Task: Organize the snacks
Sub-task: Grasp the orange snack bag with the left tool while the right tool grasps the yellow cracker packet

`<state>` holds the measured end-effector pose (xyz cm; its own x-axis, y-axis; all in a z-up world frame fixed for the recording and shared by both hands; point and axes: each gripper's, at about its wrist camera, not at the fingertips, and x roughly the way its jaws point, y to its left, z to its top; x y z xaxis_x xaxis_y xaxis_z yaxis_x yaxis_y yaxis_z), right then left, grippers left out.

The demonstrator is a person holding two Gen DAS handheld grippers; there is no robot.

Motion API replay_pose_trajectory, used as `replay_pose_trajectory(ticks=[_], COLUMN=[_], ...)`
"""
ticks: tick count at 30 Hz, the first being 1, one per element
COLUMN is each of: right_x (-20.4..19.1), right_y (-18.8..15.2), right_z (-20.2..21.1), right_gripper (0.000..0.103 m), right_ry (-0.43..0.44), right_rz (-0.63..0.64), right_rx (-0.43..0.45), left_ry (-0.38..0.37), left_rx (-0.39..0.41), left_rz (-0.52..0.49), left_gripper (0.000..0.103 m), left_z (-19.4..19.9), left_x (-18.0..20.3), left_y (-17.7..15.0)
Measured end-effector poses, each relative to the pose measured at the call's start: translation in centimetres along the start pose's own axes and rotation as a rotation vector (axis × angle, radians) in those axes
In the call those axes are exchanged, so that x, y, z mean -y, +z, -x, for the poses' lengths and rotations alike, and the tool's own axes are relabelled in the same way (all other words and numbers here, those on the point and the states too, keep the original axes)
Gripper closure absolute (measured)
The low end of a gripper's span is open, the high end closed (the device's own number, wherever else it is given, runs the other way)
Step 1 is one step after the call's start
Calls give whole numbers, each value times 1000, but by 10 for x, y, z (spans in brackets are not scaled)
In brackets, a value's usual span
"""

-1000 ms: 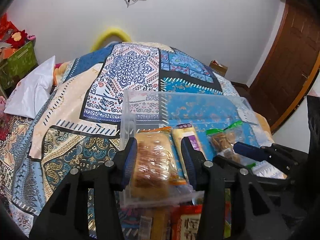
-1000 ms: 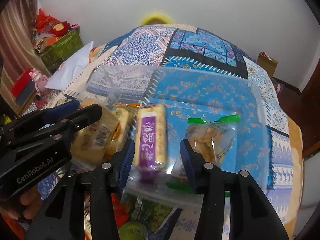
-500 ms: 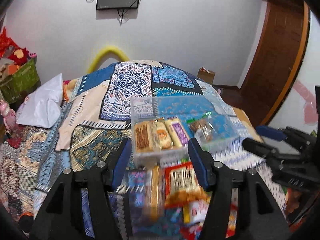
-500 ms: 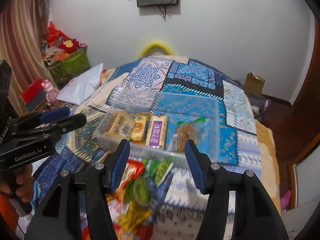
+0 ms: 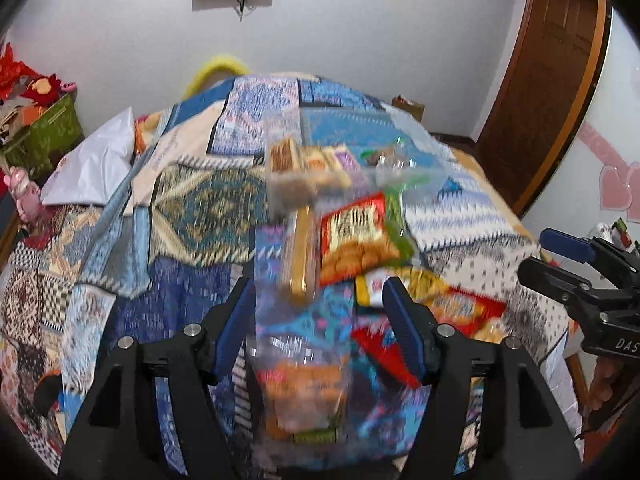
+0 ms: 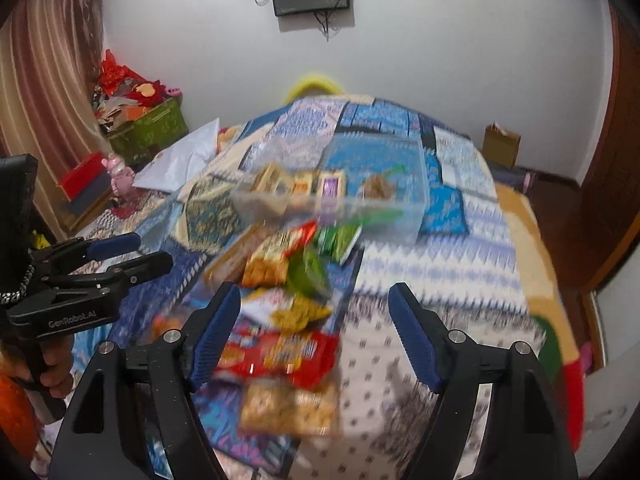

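One clear plastic bin [image 6: 416,200] sits on the bed [image 6: 460,272], and four snack packs show inside it, though blur makes the count unsure. In front of it lies one loose heap of snack packets [image 6: 280,300], about seven, the edges too smeared to be certain. Two tools are in view: the left tool [image 5: 320,332] and the right tool [image 6: 316,332]. One pillow [image 6: 180,164] lies on the bed.

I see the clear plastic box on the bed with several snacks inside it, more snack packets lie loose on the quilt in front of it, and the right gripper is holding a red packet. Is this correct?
Not quite. The right gripper holds nothing: in the right wrist view its jaws are opening, with the red packet lying loose on the quilt below. The clear plastic box and the rest are as you say.
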<state>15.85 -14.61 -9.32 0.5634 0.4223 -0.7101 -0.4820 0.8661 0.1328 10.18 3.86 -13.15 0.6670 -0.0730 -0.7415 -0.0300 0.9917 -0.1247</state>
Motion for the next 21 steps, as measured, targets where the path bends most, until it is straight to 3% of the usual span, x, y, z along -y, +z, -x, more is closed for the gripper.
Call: replay_pose_trajectory(ticks=[14, 21], right_x=[-7, -15], right_y=[-66, -79], right_z=[-19, -41], right_gripper=[24, 24], right_ry=[26, 16], right_rz=[-49, -24], right_rx=[-135, -196], left_ry=[-21, 6], left_rx=[-124, -121], left_rz=[58, 31], left_gripper=[38, 38], left_z=[-19, -25], left_x=[-7, -3], left_y=[-61, -69])
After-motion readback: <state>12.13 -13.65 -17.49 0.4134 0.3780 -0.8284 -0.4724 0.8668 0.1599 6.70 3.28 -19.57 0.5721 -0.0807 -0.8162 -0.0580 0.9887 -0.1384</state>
